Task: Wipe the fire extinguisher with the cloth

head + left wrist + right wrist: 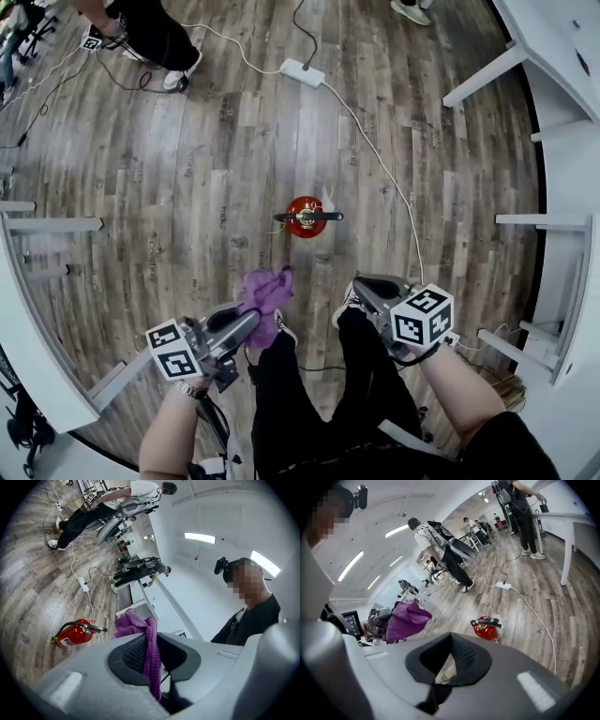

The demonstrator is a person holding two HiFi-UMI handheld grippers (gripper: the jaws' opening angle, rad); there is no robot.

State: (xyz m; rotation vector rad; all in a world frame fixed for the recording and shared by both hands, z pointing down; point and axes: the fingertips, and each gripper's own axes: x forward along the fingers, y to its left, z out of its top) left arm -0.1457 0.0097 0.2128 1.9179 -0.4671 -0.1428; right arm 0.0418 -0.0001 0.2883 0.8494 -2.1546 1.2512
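— Where is everything?

— The fire extinguisher [306,217] stands upright on the wood floor [187,169], ahead of the person's feet and well apart from both tools. The left gripper [251,321] has its jaws nearly together, pinching the purple cloth [265,292] by one fold; the rest bunches loosely past the tips. The right gripper [361,284] is fully closed with nothing in it.

— What could go wrong?

— The hold on the cloth looks thin. I think a hard rub on the cylinder could drag the fold out of the jaws. The extinguisher is also free-standing, so a sideways push near its handle might tip it unless the right gripper steadies it.

— Anything else nearby?

— A white cable [389,178] runs along the floor just right of the extinguisher. The loose cloth could snag it.
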